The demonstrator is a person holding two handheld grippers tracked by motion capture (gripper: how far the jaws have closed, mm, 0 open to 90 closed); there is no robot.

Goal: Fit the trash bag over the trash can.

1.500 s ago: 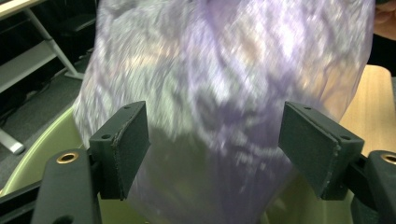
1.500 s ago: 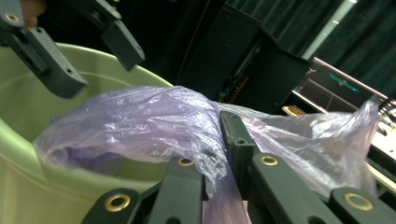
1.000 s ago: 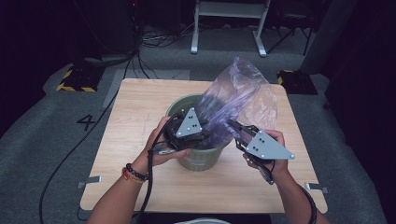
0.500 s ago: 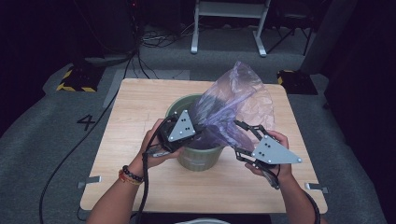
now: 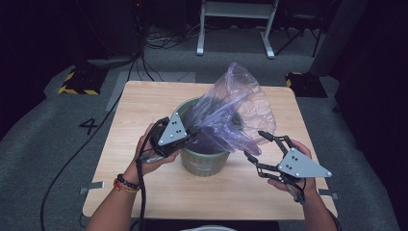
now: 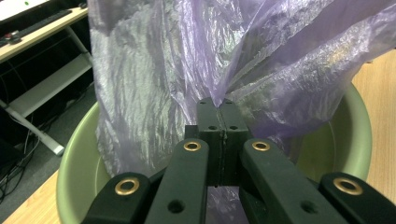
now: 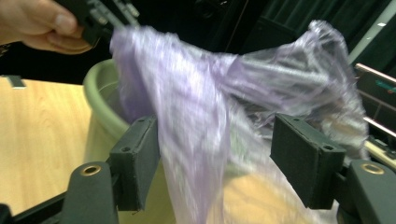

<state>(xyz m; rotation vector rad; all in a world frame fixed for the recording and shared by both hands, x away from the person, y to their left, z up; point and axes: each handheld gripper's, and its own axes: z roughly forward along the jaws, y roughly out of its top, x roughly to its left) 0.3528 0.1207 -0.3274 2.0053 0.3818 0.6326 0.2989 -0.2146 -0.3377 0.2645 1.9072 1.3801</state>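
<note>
A green bin (image 5: 204, 156) stands near the middle of the table (image 5: 144, 101), and a thin purple bag (image 5: 235, 115) billows up out of it, leaning toward the bin's far right side. The left gripper (image 5: 190, 131) sits at the bin's near left rim, its jaws pressed together on a pinch of the bag's edge; in the left gripper view the two pads meet with the film (image 6: 261, 70) gathered between them, just above the bin's mouth (image 6: 357, 135). The right gripper (image 5: 262, 147) hangs off the bin's right side, a little clear of the wall, with the bag's lower corner drooping toward it. Its jaws have just been opening, and in the right gripper view they stand well apart: a fold of the bag (image 7: 196, 154) falls between the pads, brushing the left one at most, and neither pad presses on it. Beyond that fold the bin (image 7: 100, 112) shows, with the left hand (image 7: 42, 23) above its rim.
</note>
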